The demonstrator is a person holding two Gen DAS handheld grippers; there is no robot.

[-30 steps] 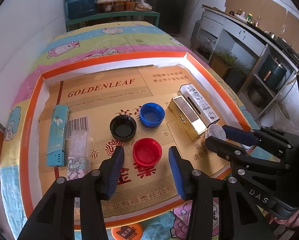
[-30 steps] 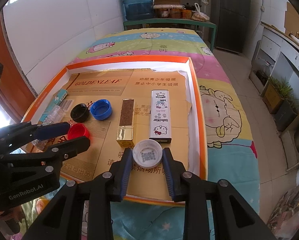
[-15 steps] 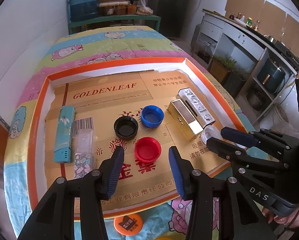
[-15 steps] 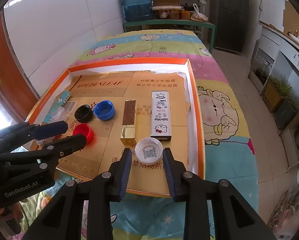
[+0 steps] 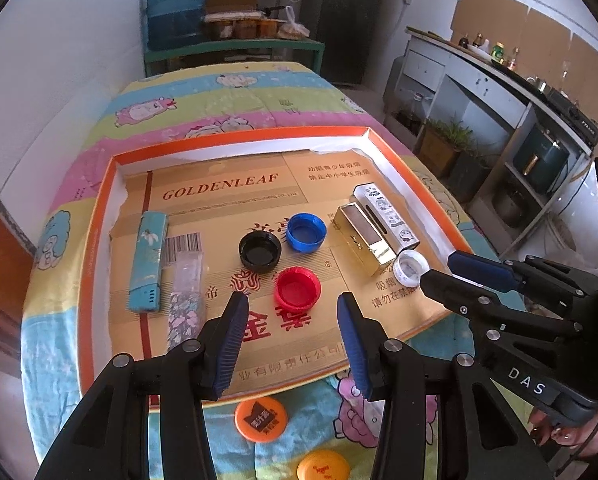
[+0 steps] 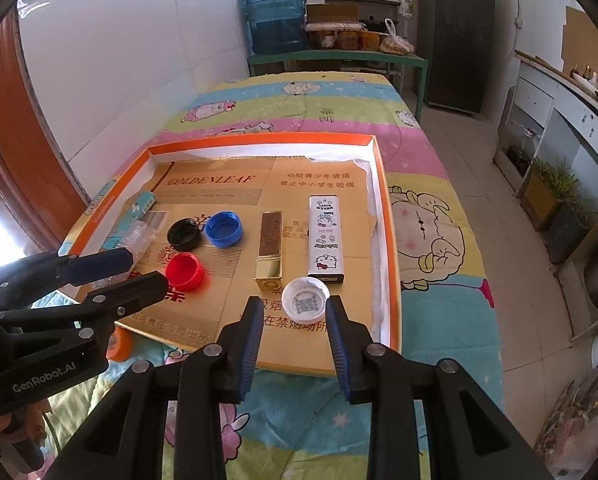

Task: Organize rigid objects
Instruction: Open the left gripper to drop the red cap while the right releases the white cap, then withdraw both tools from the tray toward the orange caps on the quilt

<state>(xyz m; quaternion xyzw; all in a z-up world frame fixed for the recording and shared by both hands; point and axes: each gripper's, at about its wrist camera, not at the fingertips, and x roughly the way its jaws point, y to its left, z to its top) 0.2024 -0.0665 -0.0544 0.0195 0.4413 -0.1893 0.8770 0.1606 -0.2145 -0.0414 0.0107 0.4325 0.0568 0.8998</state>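
We see round ribbed plastic caps lying on the flat printed cardboard of an orange-rimmed tray [image 5: 99, 216]: a red cap [image 5: 298, 289], a black cap [image 5: 260, 252] and a blue cap [image 5: 306, 232] close together, a white cap [image 6: 305, 300] near a shiny gold box [image 6: 270, 250] and a glossy white tin [image 6: 325, 236]. Our left gripper [image 5: 291, 334] hangs released above the red cap; our right gripper [image 6: 294, 322] hangs released above the white cap, not touching it.
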